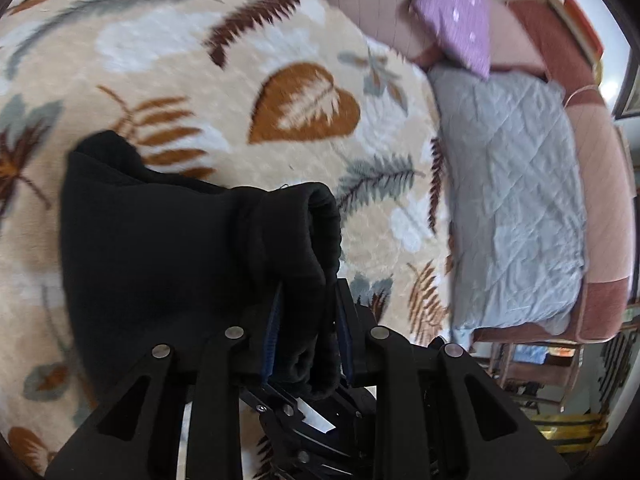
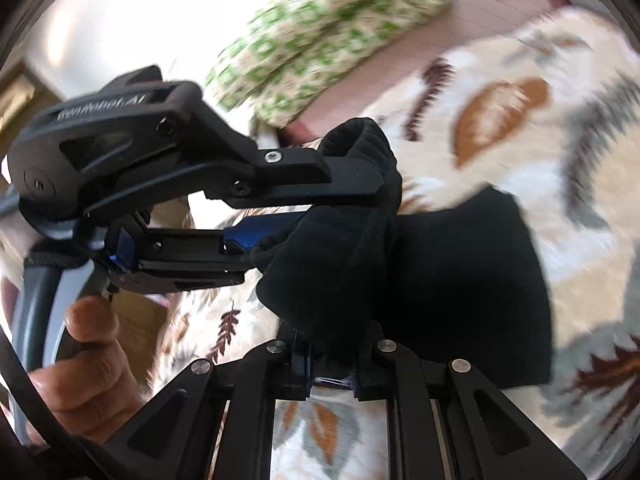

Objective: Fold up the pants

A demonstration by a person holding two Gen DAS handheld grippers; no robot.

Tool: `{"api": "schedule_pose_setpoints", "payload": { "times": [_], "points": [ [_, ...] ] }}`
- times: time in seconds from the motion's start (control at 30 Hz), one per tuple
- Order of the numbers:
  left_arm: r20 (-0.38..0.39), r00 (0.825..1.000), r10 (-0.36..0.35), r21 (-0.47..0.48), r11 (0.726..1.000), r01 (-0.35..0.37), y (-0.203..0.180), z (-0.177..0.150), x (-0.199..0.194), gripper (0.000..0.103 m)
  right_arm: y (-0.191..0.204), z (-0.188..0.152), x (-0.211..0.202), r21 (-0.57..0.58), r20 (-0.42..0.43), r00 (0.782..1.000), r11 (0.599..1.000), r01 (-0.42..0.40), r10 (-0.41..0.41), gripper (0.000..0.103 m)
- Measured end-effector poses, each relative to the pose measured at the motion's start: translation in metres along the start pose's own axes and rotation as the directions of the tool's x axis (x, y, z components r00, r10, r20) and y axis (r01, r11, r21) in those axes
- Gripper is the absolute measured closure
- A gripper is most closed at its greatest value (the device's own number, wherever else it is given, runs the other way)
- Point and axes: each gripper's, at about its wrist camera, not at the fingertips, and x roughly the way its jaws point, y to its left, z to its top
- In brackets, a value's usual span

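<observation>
The black pants hang folded over a leaf-patterned blanket, held up at one ribbed edge. My left gripper is shut on that thick edge, its blue pads pressed against the cloth. In the right wrist view the left gripper comes in from the left and bites the bunched ribbed band. Close beside it, my right gripper is shut on the same pants. The rest of the garment drapes away to the right onto the blanket.
A grey quilted pillow and a purple pillow lie at the blanket's right, on a pink bed cover. A green-patterned pillow lies beyond the pants. A hand grips the left gripper's handle.
</observation>
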Motion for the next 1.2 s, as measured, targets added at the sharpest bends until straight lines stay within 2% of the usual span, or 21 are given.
{"api": "schedule_pose_setpoints", "payload": {
  "times": [0.13,0.23,0.3,0.37,0.43,0.57,0.63,0.8,0.87,0.9,0.97,1.07,1.17,1.2],
  "points": [
    [-0.046,0.998,0.048,-0.014,0.999,-0.049,-0.007,0.006,0.027,0.077,-0.042,-0.002,-0.004,0.169,0.011,0.996,0.982,-0.084,0.083,0.087],
    [-0.075,0.995,0.073,0.002,0.997,-0.073,-0.013,0.007,0.037,0.077,-0.069,-0.007,-0.002,0.298,0.017,0.988,0.942,-0.152,0.154,0.086],
    [-0.080,0.994,0.072,0.011,0.997,-0.071,-0.016,0.006,0.035,0.077,-0.077,-0.007,-0.004,0.335,0.018,0.982,0.924,-0.184,0.189,0.086],
    [-0.079,0.994,0.078,0.013,0.997,-0.077,-0.017,0.005,0.031,0.077,-0.080,-0.007,-0.009,0.355,0.018,0.977,0.912,-0.205,0.212,0.081],
    [-0.081,0.994,0.072,0.000,0.997,-0.072,-0.016,0.003,0.024,0.073,-0.082,-0.004,-0.015,0.359,0.017,0.974,0.908,-0.217,0.226,0.076],
    [-0.082,0.996,0.042,-0.031,0.999,-0.044,-0.013,-0.001,0.010,0.072,-0.083,-0.001,-0.034,0.355,0.007,0.974,0.910,-0.215,0.228,0.063],
    [-0.077,0.997,0.029,-0.039,0.999,-0.032,-0.014,-0.004,0.003,0.072,-0.085,0.000,-0.050,0.346,0.012,0.978,0.916,-0.201,0.211,0.063],
    [-0.030,0.997,-0.074,-0.051,0.996,0.072,-0.017,-0.012,-0.032,0.070,-0.088,0.009,-0.092,0.303,0.071,0.984,0.936,-0.179,0.165,0.061],
    [0.010,0.999,-0.043,-0.023,0.999,0.043,-0.018,-0.020,-0.048,0.047,-0.087,0.015,-0.104,0.284,0.084,0.986,0.946,-0.159,0.141,0.059],
    [0.036,0.999,-0.029,-0.015,0.999,0.030,-0.017,-0.025,-0.053,0.044,-0.085,0.019,-0.106,0.269,0.081,0.988,0.951,-0.151,0.134,0.058],
    [0.075,0.997,-0.010,-0.006,1.000,0.011,-0.011,-0.040,-0.056,0.042,-0.080,0.034,-0.109,0.226,0.068,0.992,0.967,-0.119,0.106,0.057],
    [0.067,0.998,0.015,-0.005,1.000,-0.015,-0.001,-0.068,-0.039,0.042,-0.075,0.061,-0.100,0.165,0.007,0.997,0.983,-0.081,0.081,0.050],
    [0.114,0.991,0.069,-0.001,0.998,-0.070,0.000,-0.094,-0.021,0.042,-0.071,0.090,-0.069,0.131,-0.102,0.993,0.990,-0.052,0.066,0.048],
    [0.153,0.984,0.088,0.002,0.996,-0.089,-0.002,-0.104,-0.015,0.042,-0.071,0.096,-0.059,0.120,-0.148,0.987,0.992,-0.046,0.063,0.048]
  ]
}}
